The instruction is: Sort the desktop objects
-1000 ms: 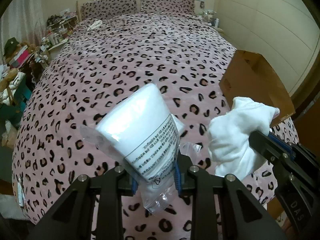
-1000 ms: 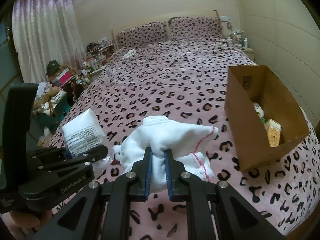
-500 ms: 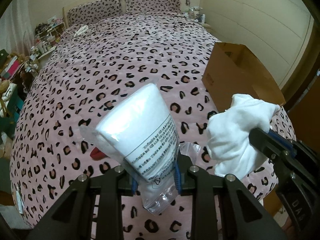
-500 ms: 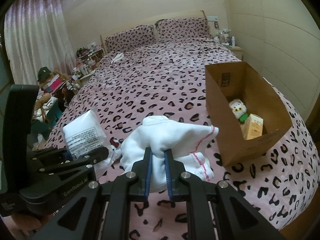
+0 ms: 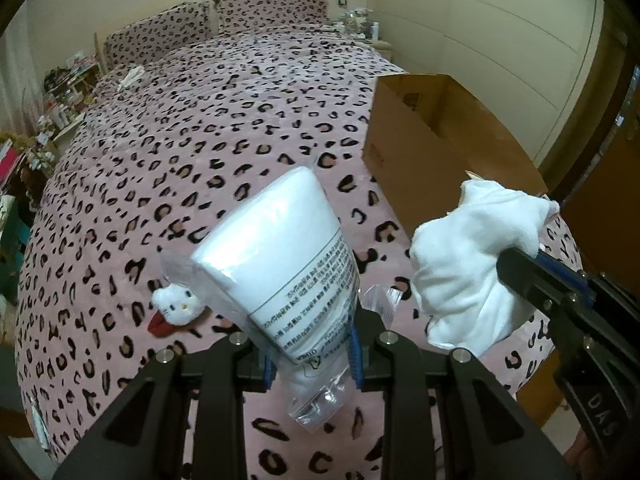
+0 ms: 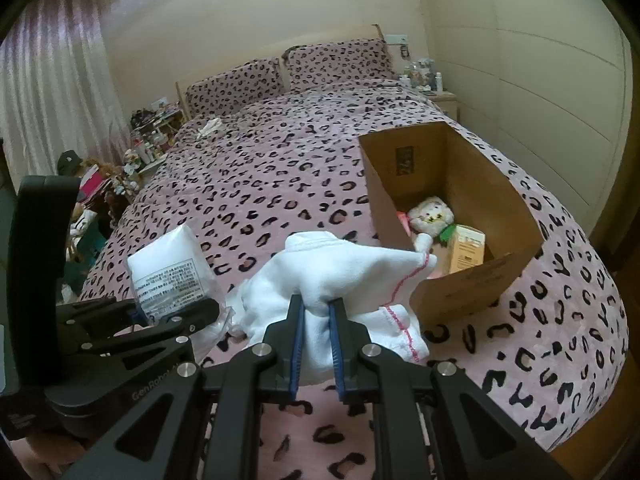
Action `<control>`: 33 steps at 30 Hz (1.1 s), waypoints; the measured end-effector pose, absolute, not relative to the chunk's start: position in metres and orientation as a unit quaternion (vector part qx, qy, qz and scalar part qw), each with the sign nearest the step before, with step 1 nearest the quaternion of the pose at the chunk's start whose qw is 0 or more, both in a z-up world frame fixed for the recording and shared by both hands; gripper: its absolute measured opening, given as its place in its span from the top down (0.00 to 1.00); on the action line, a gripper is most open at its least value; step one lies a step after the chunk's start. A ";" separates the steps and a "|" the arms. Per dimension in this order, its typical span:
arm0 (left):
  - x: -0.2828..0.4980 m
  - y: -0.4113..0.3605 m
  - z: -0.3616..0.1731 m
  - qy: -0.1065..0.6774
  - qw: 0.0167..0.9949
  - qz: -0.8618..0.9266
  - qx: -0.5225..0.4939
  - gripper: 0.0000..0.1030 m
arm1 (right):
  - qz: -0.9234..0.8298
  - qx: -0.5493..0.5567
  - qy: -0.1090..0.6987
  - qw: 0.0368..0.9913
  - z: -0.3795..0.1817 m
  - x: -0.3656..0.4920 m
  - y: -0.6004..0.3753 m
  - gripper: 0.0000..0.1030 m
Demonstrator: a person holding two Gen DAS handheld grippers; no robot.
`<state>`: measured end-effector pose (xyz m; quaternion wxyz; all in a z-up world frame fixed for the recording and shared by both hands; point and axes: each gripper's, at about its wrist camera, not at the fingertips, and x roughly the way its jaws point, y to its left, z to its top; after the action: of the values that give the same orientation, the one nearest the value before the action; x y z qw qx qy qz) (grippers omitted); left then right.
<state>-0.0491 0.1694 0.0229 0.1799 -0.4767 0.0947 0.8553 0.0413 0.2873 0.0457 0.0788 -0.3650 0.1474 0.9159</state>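
Your left gripper [image 5: 312, 364] is clamped on a white packet in clear wrap [image 5: 280, 260], gripped at its narrow lower end; the packet stands up and tilts away from you, off the bedspread [image 5: 240, 120]. Your right gripper [image 6: 318, 344] is clamped on a bunched white cloth [image 6: 340, 268] with red stitching on its hem, also held clear of the bed.

The two loads hang side by side, near each other but apart. In the right wrist view the cloth's right tip overlaps the near left corner of the cardboard box [image 6: 520, 216]; whether it touches cannot be told.

The box sits open-topped on the right side of the bed, near the foot. Its near wall is lower than its left wall. Inside lie a small plush toy [image 6: 432, 216] and a yellow carton [image 6: 466, 248], toward the near end; the far half of the floor is bare.

On the bedspread under and left of the packet lies a white cat-face plush [image 5: 176, 304]. Beyond it the bed runs open to the pillows [image 5: 216, 28].

The bed's right edge drops off just beyond the box.
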 end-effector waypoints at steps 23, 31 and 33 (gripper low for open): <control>-0.049 0.237 0.019 0.120 0.221 0.844 -0.474 0.73 | 0.908 -0.365 0.163 0.126 0.041 0.062 0.341 0.88; -0.051 0.255 0.019 0.125 0.232 0.841 -0.472 0.73 | 0.906 -0.366 0.165 0.137 0.041 0.066 0.356 0.88; -0.051 0.260 0.018 0.126 0.235 0.840 -0.472 0.73 | 0.905 -0.366 0.164 0.139 0.041 0.067 0.360 0.88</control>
<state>-0.0515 0.2600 0.0185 0.2346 -0.4720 0.1263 0.8404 0.0672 0.3596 0.0411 0.1393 -0.3659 0.1641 0.9054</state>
